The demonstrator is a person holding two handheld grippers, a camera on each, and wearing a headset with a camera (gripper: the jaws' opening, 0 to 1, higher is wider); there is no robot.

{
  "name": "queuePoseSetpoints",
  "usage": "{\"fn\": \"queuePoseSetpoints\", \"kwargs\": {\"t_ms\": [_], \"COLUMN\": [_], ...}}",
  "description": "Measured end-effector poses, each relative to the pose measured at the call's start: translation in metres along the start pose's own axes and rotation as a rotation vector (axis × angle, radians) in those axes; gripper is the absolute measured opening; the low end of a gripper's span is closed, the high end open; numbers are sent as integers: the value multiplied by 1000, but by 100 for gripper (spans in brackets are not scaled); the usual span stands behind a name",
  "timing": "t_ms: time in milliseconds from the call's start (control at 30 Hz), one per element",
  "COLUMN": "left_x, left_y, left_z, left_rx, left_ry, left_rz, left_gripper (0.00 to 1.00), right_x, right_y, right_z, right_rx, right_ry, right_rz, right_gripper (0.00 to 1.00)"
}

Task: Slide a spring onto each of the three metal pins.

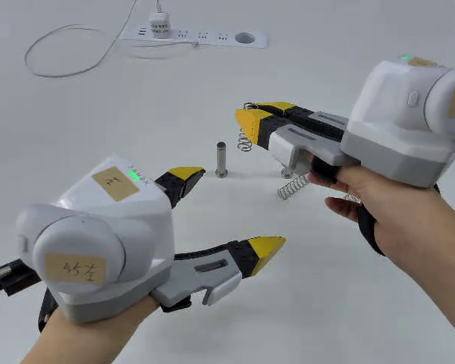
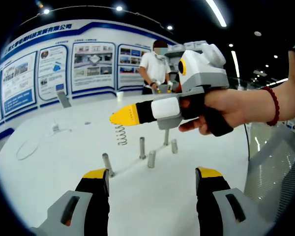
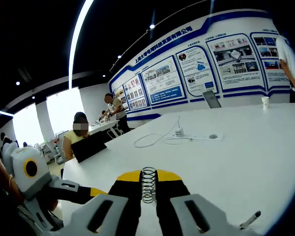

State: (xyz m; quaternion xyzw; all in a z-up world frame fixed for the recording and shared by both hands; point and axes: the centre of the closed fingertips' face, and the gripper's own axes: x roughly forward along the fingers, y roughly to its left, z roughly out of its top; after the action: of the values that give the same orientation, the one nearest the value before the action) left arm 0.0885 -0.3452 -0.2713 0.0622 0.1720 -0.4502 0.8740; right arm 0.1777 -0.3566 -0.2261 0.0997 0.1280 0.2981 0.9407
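Note:
My right gripper hovers over the white table, shut on a small steel spring that hangs below its yellow tips. That spring stands upright between the closed jaws of the right gripper. One bare metal pin stands just left of it. A second pin is partly hidden under the right gripper. A loose spring lies beside it. My left gripper is open and holds nothing, nearer me than the pins. From the left gripper I see several upright pins and the held spring.
A white power strip with a plugged charger and a looped cable lies at the table's far edge. A pen lies on the table. People stand and sit in the background, beyond the table.

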Motion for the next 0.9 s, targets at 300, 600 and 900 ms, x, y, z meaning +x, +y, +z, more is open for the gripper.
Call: {"fn": "queuePoseSetpoints", "kwargs": {"t_ms": [300,600,900], "left_x": [1,2,2], "left_y": [2,2,6], "left_z": [-5,-6,-9], "left_rx": [-9,-6,-13], "left_ry": [20,26,41], "left_rz": [6,13,27], "left_gripper": [83,91,95], "right_x": [12,25,35], "right_y": [-7,-3,-5], "right_z": [-6,-12,-11], "right_rx": [-6,-53,-68], "right_ry": [6,18,16], "right_rz": [-24,-15,-17], "right_gripper": [11,11,11]}}
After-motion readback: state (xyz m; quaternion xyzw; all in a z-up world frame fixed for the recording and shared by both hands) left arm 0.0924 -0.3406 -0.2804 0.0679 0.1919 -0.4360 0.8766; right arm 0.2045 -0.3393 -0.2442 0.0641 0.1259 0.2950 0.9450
